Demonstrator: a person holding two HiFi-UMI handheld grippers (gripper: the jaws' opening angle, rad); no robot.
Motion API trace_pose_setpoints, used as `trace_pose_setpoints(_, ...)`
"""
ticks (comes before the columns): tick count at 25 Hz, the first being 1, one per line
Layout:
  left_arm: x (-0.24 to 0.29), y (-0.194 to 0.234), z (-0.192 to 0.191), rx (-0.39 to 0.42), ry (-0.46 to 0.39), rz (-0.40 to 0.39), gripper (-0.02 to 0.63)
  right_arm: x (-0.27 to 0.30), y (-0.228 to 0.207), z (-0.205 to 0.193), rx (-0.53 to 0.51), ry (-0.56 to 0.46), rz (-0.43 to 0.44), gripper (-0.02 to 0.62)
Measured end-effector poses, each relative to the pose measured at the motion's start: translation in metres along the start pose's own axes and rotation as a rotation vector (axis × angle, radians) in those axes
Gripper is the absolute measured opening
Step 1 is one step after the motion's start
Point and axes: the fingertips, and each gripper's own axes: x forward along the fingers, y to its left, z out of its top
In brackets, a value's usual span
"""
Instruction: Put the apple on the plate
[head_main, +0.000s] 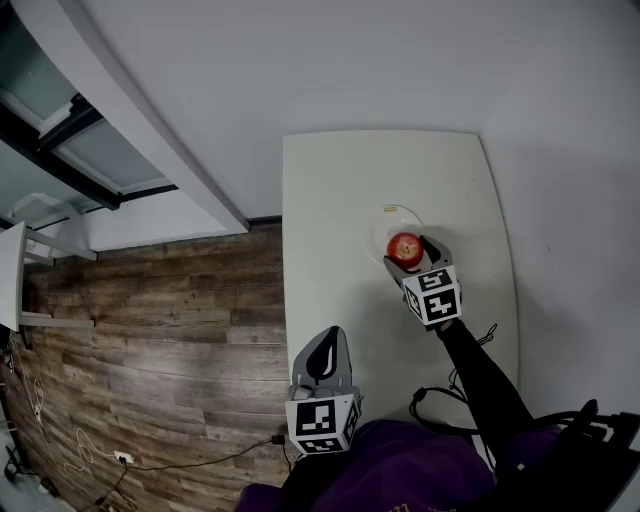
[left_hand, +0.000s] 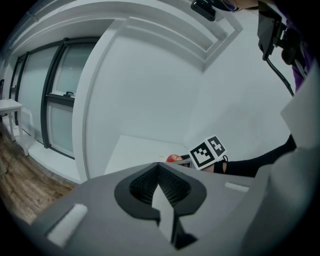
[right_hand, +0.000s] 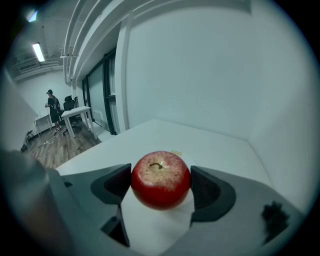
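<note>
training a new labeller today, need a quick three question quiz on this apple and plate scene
1. True or false: the left gripper holds the red apple.
2. What lies beneath the apple? A) a white plate B) a bowl C) a cutting board
3. Fill in: the right gripper's jaws are closed on the ____.
Key: 1 false; 2 A; 3 apple.
</note>
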Motion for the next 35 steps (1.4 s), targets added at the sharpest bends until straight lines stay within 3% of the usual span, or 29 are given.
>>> trace_pose_setpoints(35,0.008,0.012,-0.004,0.005,0.028,0.014,0.006,0.029,-0.004,0.014,0.001,-0.036,0.01,0.374)
